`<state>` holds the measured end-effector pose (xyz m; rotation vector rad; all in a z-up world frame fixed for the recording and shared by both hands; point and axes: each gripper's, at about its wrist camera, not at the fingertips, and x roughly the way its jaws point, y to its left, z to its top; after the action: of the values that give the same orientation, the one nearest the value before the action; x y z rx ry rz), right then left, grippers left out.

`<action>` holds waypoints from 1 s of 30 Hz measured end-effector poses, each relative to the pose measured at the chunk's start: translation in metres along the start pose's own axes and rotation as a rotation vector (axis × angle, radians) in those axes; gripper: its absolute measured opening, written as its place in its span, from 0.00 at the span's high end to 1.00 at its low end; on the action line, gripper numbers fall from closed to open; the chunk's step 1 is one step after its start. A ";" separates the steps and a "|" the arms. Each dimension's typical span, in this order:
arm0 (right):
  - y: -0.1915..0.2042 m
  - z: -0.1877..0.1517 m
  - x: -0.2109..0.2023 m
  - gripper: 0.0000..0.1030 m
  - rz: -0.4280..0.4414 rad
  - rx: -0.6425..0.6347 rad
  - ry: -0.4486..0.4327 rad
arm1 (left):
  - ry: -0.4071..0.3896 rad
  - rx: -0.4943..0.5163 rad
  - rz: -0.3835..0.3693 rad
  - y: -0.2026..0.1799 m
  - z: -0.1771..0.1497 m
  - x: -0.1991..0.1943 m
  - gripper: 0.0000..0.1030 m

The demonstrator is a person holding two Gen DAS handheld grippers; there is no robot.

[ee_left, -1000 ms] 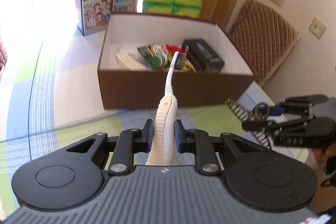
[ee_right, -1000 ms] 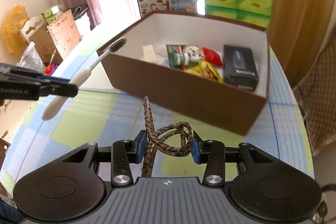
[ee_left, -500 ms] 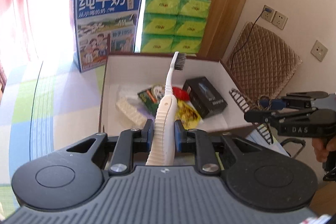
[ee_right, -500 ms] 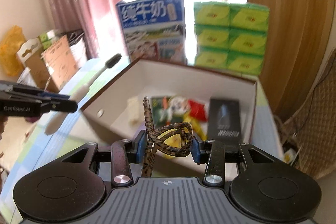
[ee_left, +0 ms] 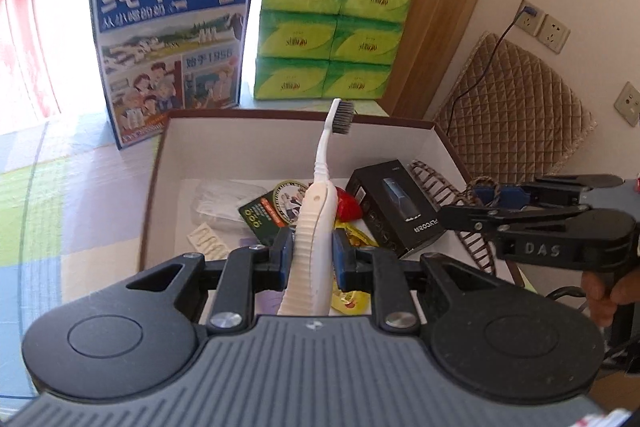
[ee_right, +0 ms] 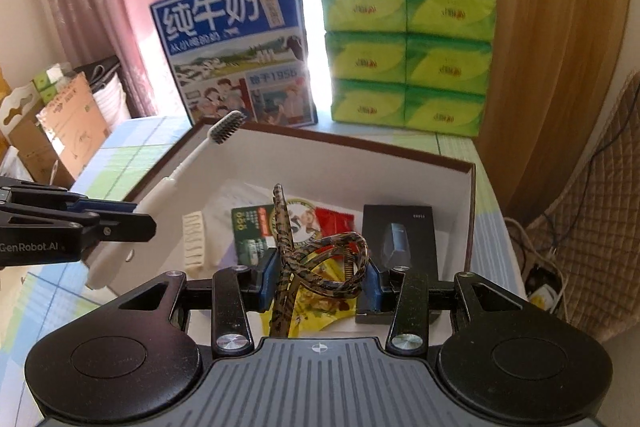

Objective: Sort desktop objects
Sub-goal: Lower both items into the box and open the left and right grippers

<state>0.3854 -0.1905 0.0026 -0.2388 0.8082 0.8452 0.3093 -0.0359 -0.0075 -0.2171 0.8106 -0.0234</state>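
Toothbrush (ee_left: 320, 187), one; hair clip (ee_right: 320, 259), one

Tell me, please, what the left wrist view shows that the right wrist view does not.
Only the left wrist view shows the wall sockets and a hand holding the right gripper. Only the right wrist view shows the cardboard boxes. Both show the toothbrush in the left gripper, the hair claw, the brown box and the milk carton.

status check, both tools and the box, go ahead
Left tool shut on toothbrush, right tool shut on hair claw. Both held over the open box. Box part full; no obstruction seen.
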 end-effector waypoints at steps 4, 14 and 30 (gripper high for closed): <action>-0.006 -0.003 0.016 0.61 -0.017 0.031 0.029 | 0.023 -0.032 0.000 -0.001 0.002 0.019 0.84; -0.015 -0.006 0.044 0.61 -0.037 0.077 0.078 | 0.078 -0.083 0.012 -0.005 -0.002 0.059 0.84; -0.019 -0.004 0.080 0.61 -0.048 0.109 0.113 | 0.159 -0.153 0.114 0.020 0.007 0.112 0.84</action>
<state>0.4286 -0.1588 -0.0593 -0.2099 0.9482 0.7450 0.3901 -0.0269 -0.0870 -0.3158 0.9835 0.1300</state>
